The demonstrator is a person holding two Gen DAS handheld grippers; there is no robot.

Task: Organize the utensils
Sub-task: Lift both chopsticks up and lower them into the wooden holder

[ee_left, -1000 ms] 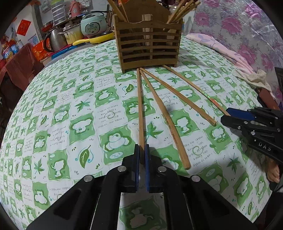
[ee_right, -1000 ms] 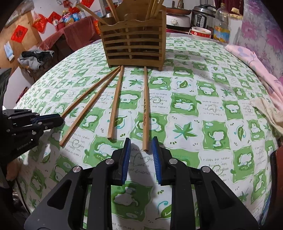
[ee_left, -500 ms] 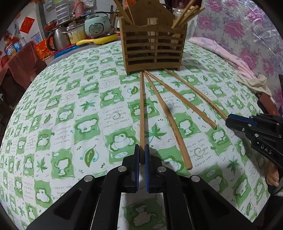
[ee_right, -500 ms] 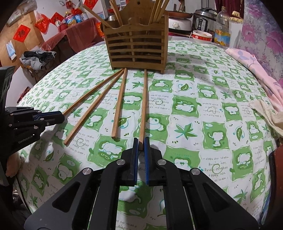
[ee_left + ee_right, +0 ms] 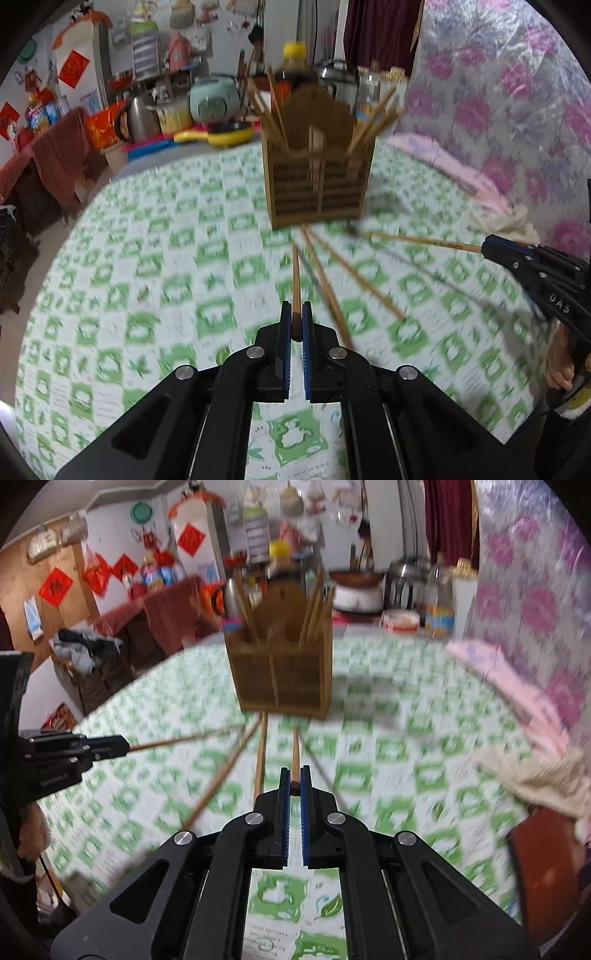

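Note:
My left gripper [image 5: 294,314] is shut on the near end of a wooden chopstick [image 5: 296,280], lifted off the green-and-white tablecloth [image 5: 155,280] and pointing at the slatted wooden utensil holder [image 5: 318,184]. My right gripper [image 5: 294,779] is shut on another chopstick [image 5: 295,755], also lifted and pointing at the holder [image 5: 282,674]. Each gripper appears in the other's view, the right one [image 5: 491,249] and the left one [image 5: 123,747], holding its stick. Two chopsticks [image 5: 325,288] still lie on the cloth. The holder has several chopsticks standing in it.
A cream cloth [image 5: 535,775] and a pink cloth [image 5: 509,686] lie on the table's right side, with a brown book [image 5: 546,871] nearer. Pots, a kettle [image 5: 135,118], a yellow pan [image 5: 221,136] and bottles crowd the counter behind the table.
Both grippers have lifted their chopsticks off the cloth and tilted upward; the views are motion-blurred. The right gripper closed on its chopstick between one second and half a second ago.

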